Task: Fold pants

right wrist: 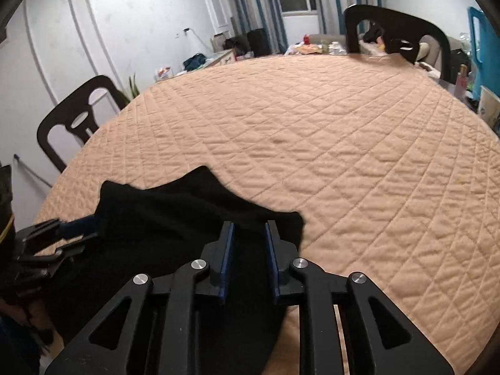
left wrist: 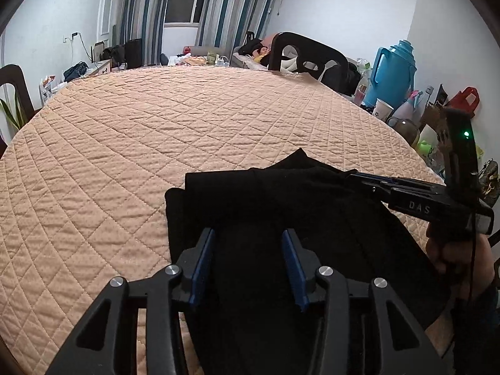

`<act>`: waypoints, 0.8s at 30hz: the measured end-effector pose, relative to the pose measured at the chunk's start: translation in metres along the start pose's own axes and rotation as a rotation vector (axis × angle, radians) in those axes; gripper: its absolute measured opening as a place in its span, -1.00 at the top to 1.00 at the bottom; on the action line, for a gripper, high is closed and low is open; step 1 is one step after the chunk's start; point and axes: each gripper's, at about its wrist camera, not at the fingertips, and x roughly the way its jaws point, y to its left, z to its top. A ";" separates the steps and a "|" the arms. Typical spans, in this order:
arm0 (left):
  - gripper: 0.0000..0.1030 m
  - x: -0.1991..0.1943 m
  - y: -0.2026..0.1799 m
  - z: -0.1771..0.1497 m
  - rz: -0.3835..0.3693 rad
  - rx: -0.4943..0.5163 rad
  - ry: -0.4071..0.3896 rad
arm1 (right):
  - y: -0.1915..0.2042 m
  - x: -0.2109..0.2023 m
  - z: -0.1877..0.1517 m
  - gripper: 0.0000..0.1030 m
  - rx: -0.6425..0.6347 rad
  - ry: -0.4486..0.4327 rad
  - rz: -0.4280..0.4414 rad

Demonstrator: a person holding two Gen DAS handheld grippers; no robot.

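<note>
Black pants [left wrist: 281,206] lie in a folded heap on the near part of the round table, also seen in the right wrist view [right wrist: 175,218]. My left gripper [left wrist: 248,234] hovers over the pants with its blue pads wide apart and nothing clamped between them. It appears at the heap's left edge in the right wrist view [right wrist: 90,228]. My right gripper [right wrist: 249,226] sits at the pants' far right corner, pads a narrow gap apart with black cloth showing between them; no pinch is visible. From the left wrist view it [left wrist: 356,176] reaches in from the right, held by a hand [left wrist: 453,256].
A peach quilted cover [left wrist: 156,131] spans the table. Dark chairs stand at the far side [left wrist: 306,53] and the left [right wrist: 75,118]. A blue thermos [left wrist: 390,75], cups and bags crowd the right edge. A person lies on a sofa [left wrist: 262,53] far behind.
</note>
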 end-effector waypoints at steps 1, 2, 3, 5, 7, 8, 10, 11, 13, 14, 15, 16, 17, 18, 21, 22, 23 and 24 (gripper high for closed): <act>0.05 0.000 0.000 0.000 0.003 0.000 0.001 | -0.001 0.000 0.000 0.73 0.008 0.001 0.003; 0.05 0.001 -0.001 0.001 0.004 -0.001 0.001 | -0.002 -0.001 -0.001 0.73 0.009 0.000 0.004; 0.04 0.001 -0.001 0.002 0.004 -0.001 0.001 | -0.001 -0.001 -0.001 0.73 0.006 -0.001 0.001; 0.03 0.001 -0.001 0.002 0.005 0.000 0.000 | 0.002 -0.004 -0.003 0.71 0.003 -0.008 0.001; 0.03 0.000 -0.003 0.003 0.008 0.006 -0.004 | 0.003 -0.011 -0.005 0.68 -0.004 -0.027 0.001; 0.03 0.000 -0.004 0.003 0.012 0.009 -0.005 | 0.006 -0.016 -0.007 0.68 -0.012 -0.041 -0.005; 0.05 -0.003 -0.006 0.003 0.025 0.023 -0.006 | 0.010 -0.024 -0.011 0.67 -0.024 -0.065 -0.011; 0.06 -0.004 -0.007 0.003 0.033 0.027 -0.007 | 0.013 -0.029 -0.014 0.67 -0.027 -0.077 -0.008; 0.07 -0.008 -0.006 0.002 0.038 0.025 -0.005 | 0.016 -0.037 -0.019 0.66 -0.032 -0.091 -0.003; 0.08 -0.010 -0.006 0.001 0.037 0.023 -0.004 | 0.017 -0.042 -0.022 0.65 -0.037 -0.095 0.002; 0.08 -0.012 -0.006 0.000 0.040 0.023 -0.004 | 0.019 -0.047 -0.026 0.64 -0.043 -0.095 0.009; 0.08 -0.015 -0.007 -0.002 0.047 0.029 -0.006 | 0.021 -0.050 -0.029 0.64 -0.048 -0.098 0.013; 0.08 -0.018 -0.009 -0.003 0.056 0.037 -0.010 | 0.023 -0.054 -0.032 0.64 -0.053 -0.102 0.018; 0.08 -0.021 -0.011 -0.005 0.062 0.046 -0.015 | 0.026 -0.058 -0.036 0.64 -0.061 -0.103 0.025; 0.08 -0.032 -0.015 -0.011 0.060 0.060 -0.031 | 0.038 -0.067 -0.047 0.64 -0.087 -0.104 0.041; 0.08 -0.036 -0.017 -0.014 0.061 0.065 -0.038 | 0.042 -0.069 -0.049 0.64 -0.099 -0.106 0.040; 0.08 -0.041 -0.018 -0.017 0.059 0.069 -0.047 | 0.047 -0.072 -0.053 0.64 -0.120 -0.109 0.036; 0.08 -0.045 -0.019 -0.020 0.052 0.071 -0.053 | 0.052 -0.076 -0.058 0.64 -0.144 -0.113 0.037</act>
